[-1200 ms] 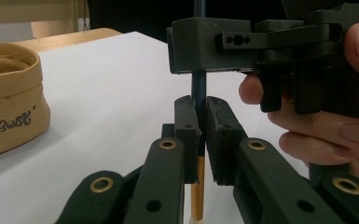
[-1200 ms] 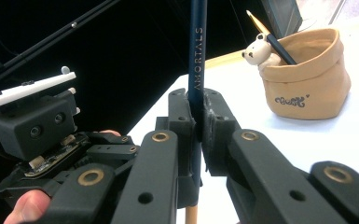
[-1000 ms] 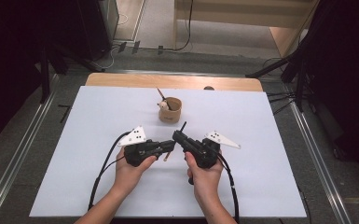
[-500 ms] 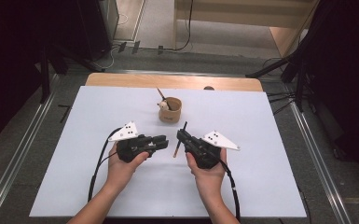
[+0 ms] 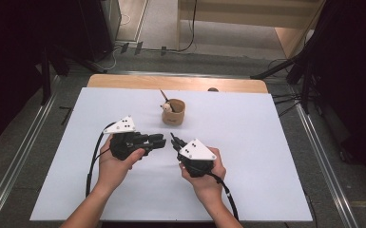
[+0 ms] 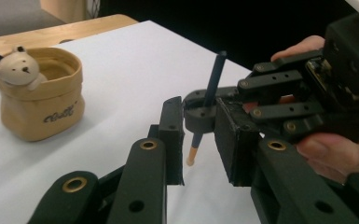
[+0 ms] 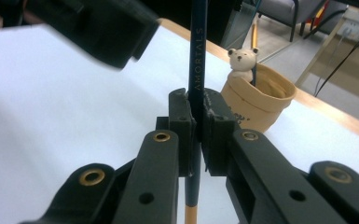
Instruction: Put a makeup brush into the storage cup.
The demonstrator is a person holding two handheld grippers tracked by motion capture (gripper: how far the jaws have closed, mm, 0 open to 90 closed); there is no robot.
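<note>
My right gripper [image 7: 195,122] clamps the dark blue pencil [image 7: 196,51] upright, long axis vertical; left gripper [image 6: 200,140], jaws just opened and empty, sits beside it; bear pencil cup [image 5: 173,112] lies ahead, right hand nearer.

High view: fixed above my side of the counter [image 5: 247,156], looking forward and down; whole top in frame, floor beyond. Left gripper [image 6: 200,149] view: camera rides low and close behind its jaws, facing across the counter toward the cup [image 6: 39,105] and the right gripper [image 6: 279,100]. Right gripper [image 7: 195,135] view: same close, low mount, facing the far edge. All three views share the cup [image 7: 256,100] and pencil [image 7: 197,56].
</note>
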